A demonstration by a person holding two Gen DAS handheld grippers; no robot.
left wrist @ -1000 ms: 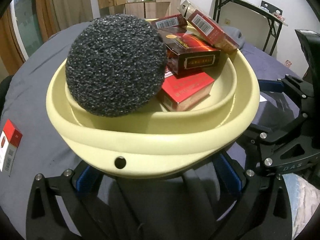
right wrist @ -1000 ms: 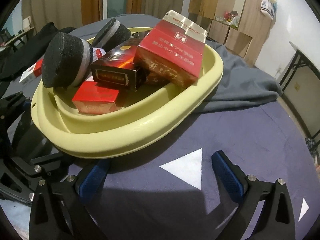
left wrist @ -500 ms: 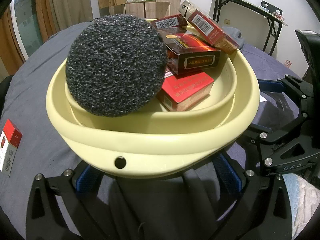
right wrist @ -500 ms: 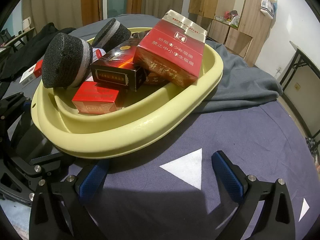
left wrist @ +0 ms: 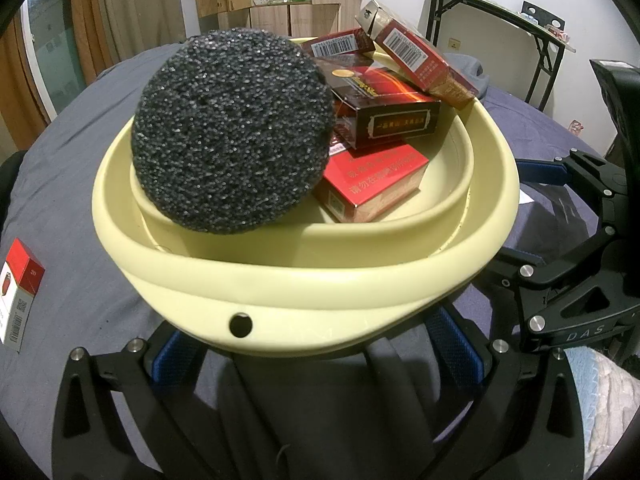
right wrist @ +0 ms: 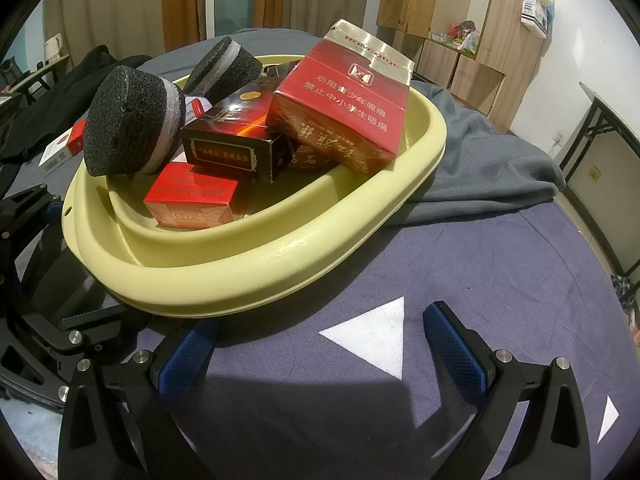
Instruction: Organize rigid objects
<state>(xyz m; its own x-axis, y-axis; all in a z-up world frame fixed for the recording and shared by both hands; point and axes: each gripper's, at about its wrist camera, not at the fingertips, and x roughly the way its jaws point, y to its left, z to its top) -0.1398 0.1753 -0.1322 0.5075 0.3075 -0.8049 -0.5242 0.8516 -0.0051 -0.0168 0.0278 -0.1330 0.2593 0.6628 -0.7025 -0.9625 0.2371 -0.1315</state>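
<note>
A pale yellow basin point(left wrist: 304, 280) point(right wrist: 256, 264) sits on the dark blue cloth. It holds two black round sponges point(left wrist: 232, 132) point(right wrist: 132, 128), several red cigarette boxes point(left wrist: 372, 180) point(right wrist: 344, 108) and a black box point(left wrist: 384, 112) point(right wrist: 236, 148). My left gripper point(left wrist: 312, 344) is open, its blue pads on either side of the basin's near rim. My right gripper point(right wrist: 320, 352) is open and empty over the cloth, just right of the basin. One red and white box point(left wrist: 18, 296) lies on the cloth left of the basin.
A grey garment point(right wrist: 480, 168) lies bunched behind the basin. White triangles point(right wrist: 372, 336) mark the cloth. Black clothing point(right wrist: 48, 96) lies at the far left. A black folding table point(left wrist: 500, 20) and wooden cabinets point(right wrist: 440, 12) stand beyond.
</note>
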